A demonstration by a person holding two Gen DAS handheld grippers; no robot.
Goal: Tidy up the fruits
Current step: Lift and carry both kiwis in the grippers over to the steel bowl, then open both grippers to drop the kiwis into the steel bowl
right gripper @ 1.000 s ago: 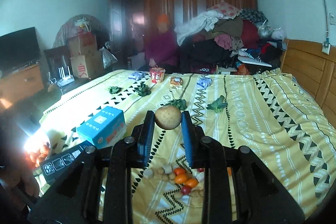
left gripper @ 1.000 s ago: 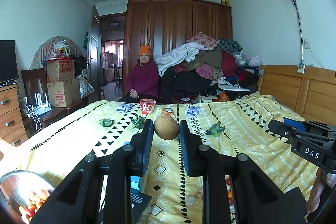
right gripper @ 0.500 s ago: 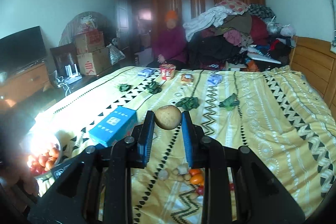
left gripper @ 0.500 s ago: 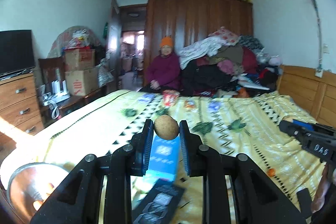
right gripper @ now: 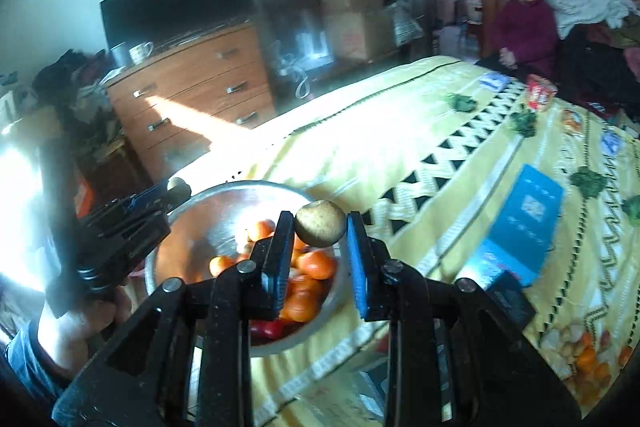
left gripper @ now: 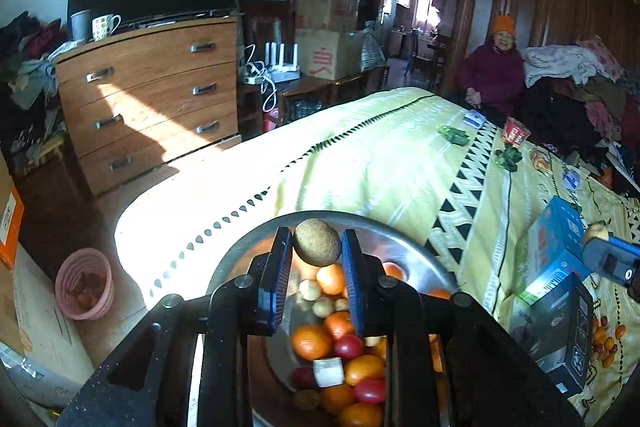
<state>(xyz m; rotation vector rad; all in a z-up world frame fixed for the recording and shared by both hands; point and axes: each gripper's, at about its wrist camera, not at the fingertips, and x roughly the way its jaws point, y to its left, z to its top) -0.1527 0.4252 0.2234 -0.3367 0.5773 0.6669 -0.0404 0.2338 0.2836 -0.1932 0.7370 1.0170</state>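
Left claw [left gripper: 316, 247]: clenched on a round brown fruit [left gripper: 317, 242], held above the steel bowl [left gripper: 404, 239].
Right claw [right gripper: 320, 227]: clenched on a pale brown fruit [right gripper: 320, 223], over the bowl's near side.
Bowl: on the bed [left gripper: 380, 163] at its corner, filled with oranges [left gripper: 311, 341] and red fruits.
Loose fruits [right gripper: 588, 355]: on the bedspread, well apart from the bowl.
Blue box [right gripper: 528, 215]: on the bed, beyond the bowl.

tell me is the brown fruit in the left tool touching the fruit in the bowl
Apart. The left wrist view shows the brown fruit pinched at the left tool's tips, held above the metal bowl.
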